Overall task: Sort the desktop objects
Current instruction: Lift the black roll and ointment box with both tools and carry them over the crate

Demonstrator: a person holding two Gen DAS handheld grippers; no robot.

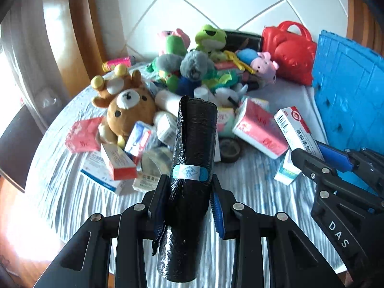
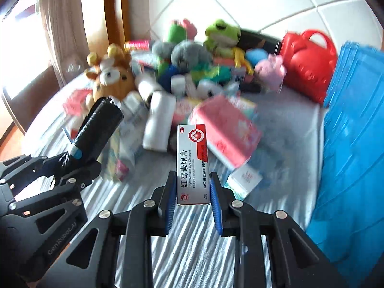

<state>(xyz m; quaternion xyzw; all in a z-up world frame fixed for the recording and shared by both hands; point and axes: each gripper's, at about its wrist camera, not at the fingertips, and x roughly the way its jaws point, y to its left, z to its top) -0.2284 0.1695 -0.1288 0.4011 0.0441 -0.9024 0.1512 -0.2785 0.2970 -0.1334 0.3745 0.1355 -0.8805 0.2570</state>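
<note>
My left gripper (image 1: 189, 187) is shut on a black roll of bin bags (image 1: 192, 148) with a blue-and-white label, held up above the table. The same roll (image 2: 98, 129) and left gripper (image 2: 72, 165) show at the left of the right wrist view. My right gripper (image 2: 193, 187) is shut on a white-and-red eye ointment box (image 2: 192, 160), held upright. That box (image 1: 297, 129) and the right gripper (image 1: 309, 153) appear at the right of the left wrist view. Beyond both lies a heap of medicine boxes, tissue packs and plush toys.
A brown bear plush (image 1: 124, 105), a green frog plush (image 1: 211, 38) and a pink pig plush (image 1: 264, 64) sit in the heap. A red toy case (image 1: 290, 50) stands at the back right. A blue plastic crate (image 1: 348, 91) lines the right side. The table (image 1: 60, 192) has a striped white cloth.
</note>
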